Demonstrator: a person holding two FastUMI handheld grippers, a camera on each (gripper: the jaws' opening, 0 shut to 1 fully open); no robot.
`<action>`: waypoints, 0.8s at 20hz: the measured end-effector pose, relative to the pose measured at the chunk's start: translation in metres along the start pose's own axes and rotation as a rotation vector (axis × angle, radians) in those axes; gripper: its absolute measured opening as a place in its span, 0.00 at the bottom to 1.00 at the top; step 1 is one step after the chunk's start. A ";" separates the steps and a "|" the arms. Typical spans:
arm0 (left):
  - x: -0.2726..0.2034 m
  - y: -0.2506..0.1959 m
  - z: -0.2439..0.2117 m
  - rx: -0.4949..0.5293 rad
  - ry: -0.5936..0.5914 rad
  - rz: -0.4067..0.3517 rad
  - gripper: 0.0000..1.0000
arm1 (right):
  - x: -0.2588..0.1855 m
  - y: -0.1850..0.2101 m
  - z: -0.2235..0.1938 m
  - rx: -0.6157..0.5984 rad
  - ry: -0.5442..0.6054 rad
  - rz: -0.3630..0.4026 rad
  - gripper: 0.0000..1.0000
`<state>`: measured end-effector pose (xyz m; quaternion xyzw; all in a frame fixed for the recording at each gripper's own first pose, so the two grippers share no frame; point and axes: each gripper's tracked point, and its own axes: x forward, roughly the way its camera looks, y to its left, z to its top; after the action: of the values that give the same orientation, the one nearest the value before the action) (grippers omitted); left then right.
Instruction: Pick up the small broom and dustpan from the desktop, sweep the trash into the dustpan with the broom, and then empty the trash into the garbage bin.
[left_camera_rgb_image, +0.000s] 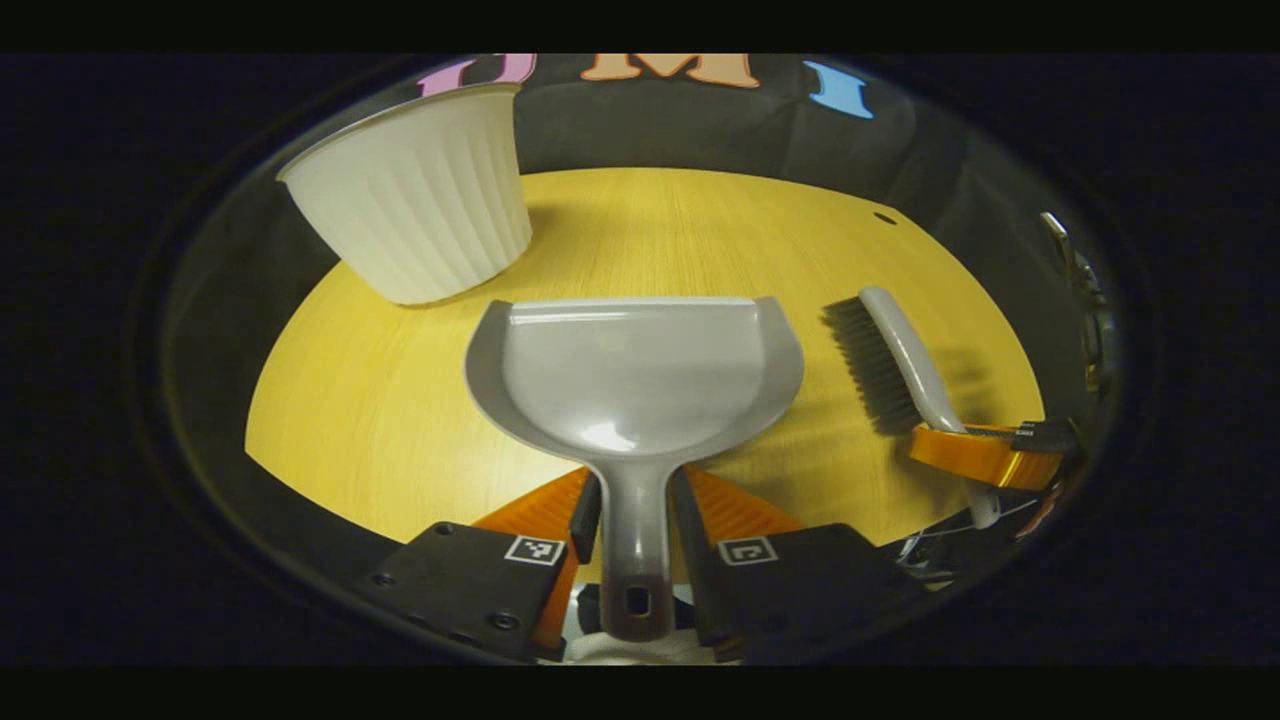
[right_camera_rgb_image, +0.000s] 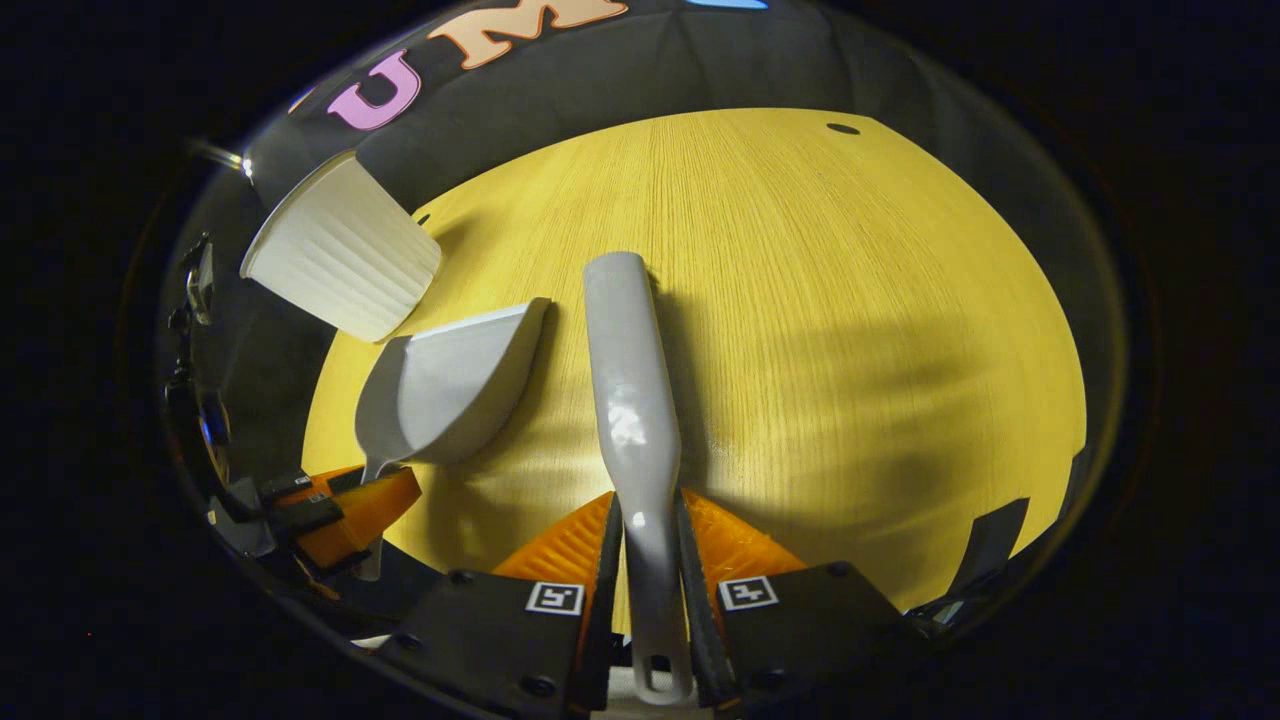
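I have the left gripper (left_camera_rgb_image: 637, 520) clamped narrow on the handle of the one grey dustpan (left_camera_rgb_image: 640, 375), its pan held level over the desktop (left_camera_rgb_image: 400, 400) near the front edge. My right gripper (right_camera_rgb_image: 645, 545) is pinched on the handle of the single small broom (right_camera_rgb_image: 630, 400), bristles facing down. Farther back, one white ribbed garbage bin (left_camera_rgb_image: 420, 200) stands at the desktop's far left corner.

Yellow wood-grain desktop (left_camera_rgb_image: 400, 420), small dark hole near its far edge, black cloth wall (left_camera_rgb_image: 650, 125) behind, soft shadows
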<state>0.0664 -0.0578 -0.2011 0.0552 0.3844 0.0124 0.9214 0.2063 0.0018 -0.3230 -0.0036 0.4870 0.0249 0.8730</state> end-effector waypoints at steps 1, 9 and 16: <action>-0.002 -0.002 0.001 0.010 -0.008 -0.005 0.48 | -0.003 0.001 0.002 0.008 -0.003 0.011 0.37; -0.071 0.000 0.044 -0.045 -0.218 -0.033 0.87 | -0.091 0.037 0.038 0.052 -0.267 0.202 0.48; -0.189 0.010 0.140 0.020 -0.614 0.014 0.94 | -0.209 0.066 0.105 0.007 -0.860 0.204 0.98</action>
<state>0.0324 -0.0732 0.0314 0.0682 0.0876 -0.0021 0.9938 0.1832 0.0629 -0.0889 0.0582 0.0773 0.1087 0.9894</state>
